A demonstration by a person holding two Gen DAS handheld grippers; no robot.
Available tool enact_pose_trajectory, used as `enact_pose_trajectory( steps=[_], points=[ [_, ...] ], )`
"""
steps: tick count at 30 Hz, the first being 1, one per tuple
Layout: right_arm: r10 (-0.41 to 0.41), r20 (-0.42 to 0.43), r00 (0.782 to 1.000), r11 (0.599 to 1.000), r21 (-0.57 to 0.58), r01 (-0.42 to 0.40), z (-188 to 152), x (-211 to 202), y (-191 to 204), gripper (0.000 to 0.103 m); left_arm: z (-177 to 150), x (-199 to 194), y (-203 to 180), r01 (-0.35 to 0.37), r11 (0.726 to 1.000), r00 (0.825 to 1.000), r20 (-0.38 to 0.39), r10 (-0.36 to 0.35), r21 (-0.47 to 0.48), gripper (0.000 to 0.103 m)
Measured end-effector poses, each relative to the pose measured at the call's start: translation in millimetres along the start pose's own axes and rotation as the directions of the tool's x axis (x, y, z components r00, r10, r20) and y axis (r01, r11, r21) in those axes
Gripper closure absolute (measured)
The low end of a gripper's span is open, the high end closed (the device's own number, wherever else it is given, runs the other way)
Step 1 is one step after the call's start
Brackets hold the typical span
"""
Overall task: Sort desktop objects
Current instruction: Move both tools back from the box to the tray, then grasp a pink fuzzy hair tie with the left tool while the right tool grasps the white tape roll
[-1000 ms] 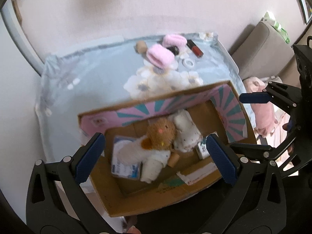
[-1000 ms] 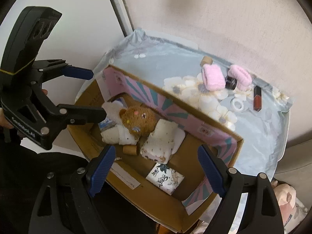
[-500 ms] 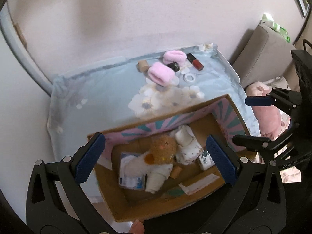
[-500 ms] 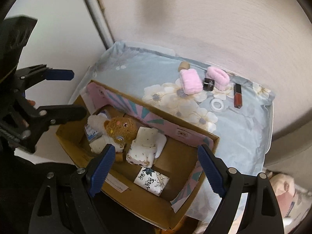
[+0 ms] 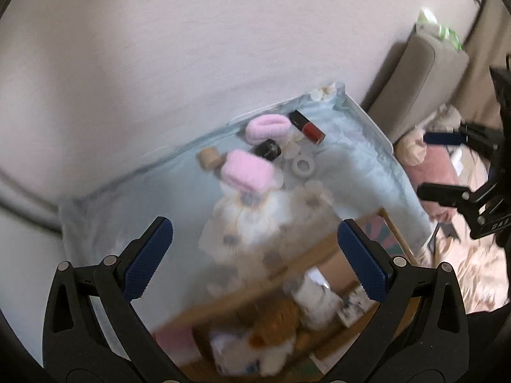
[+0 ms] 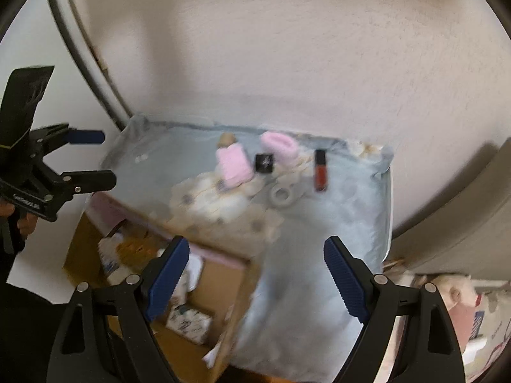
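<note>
On the pale blue flowered cloth (image 5: 143, 210) near the wall lie two pink fluffy bands (image 5: 247, 175) (image 5: 266, 129), a small black bottle (image 5: 267, 149), a red lip gloss (image 5: 308, 127), a white tape ring (image 5: 303, 166) and a small cork roll (image 5: 209, 158). The right wrist view shows the same bands (image 6: 234, 166), bottle (image 6: 265, 163), lip gloss (image 6: 320, 170) and ring (image 6: 282, 195). My left gripper (image 5: 255, 265) is open and empty, hovering short of them. My right gripper (image 6: 255, 274) is also open and empty. The cardboard box (image 5: 242, 300) with a teddy bear (image 5: 274, 325) sits below both.
The box (image 6: 220, 274) also holds folded cloths and small packets, blurred here. A grey sofa (image 5: 421, 73) and a pink plush (image 5: 428, 166) stand right of the table. The wall runs close behind the objects. A person's hand (image 6: 19, 220) holds the left gripper (image 6: 105, 158).
Both views have swung away from over the box toward the far items by the wall. The box has slid to the lower edge. Both grippers stayed open and empty.
</note>
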State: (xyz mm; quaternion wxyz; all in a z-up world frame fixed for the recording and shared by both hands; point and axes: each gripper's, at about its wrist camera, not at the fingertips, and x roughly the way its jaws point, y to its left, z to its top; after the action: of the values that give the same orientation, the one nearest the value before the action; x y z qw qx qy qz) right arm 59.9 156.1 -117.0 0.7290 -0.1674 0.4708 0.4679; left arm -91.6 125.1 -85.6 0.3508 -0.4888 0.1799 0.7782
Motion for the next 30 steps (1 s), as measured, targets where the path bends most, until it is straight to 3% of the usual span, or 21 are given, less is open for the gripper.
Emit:
enact_pose_trajectory(
  steps=[4,7,11,14,16,19,28,30],
  points=[
    [0.025,-0.004,1.0,1.0,0.001,-0.025,19.7,27.5,-26.2,0.019,30.2,61.6,-4.1,-0.003,0.995,0.997,-0.07,0.01,0.099,0.0],
    [0.044,-0.029,0.999,0.999,0.011,-0.044,26.3,73.1,-45.4,0.019,38.2,109.3,-5.9,0.011,0.991,0.992,-0.128,0.006,0.132,0.003],
    [0.147,-0.061,0.987,0.989,0.037,-0.145,25.0,128.2,-53.9,0.019,41.1,154.8,-8.5,0.01,0.985,0.984,-0.18,0.021,0.171,0.011],
    [0.129,-0.073,0.989,0.992,0.017,-0.128,23.7,154.5,-49.5,0.02,38.8,169.9,-9.6,0.022,0.982,0.982,-0.187,0.014,0.187,0.012],
    [0.096,-0.081,0.992,0.995,-0.02,-0.098,23.5,166.7,-44.9,0.026,38.1,176.9,-10.9,0.019,0.981,0.979,-0.2,0.02,0.194,0.013],
    [0.107,-0.093,0.99,0.994,-0.021,-0.109,24.7,181.9,-42.4,0.027,40.2,178.8,-12.0,0.014,0.979,0.982,-0.188,0.025,0.204,0.015],
    [0.03,-0.11,0.993,0.995,-0.087,-0.039,28.6,198.3,-30.6,0.04,32.9,194.1,-15.2,0.007,0.975,0.97,-0.24,0.048,0.224,0.018],
    [0.023,-0.119,0.993,0.994,-0.101,-0.035,27.9,201.1,-28.1,0.044,30.9,196.4,-16.4,0.009,0.974,0.968,-0.247,0.049,0.228,0.026]
  ],
)
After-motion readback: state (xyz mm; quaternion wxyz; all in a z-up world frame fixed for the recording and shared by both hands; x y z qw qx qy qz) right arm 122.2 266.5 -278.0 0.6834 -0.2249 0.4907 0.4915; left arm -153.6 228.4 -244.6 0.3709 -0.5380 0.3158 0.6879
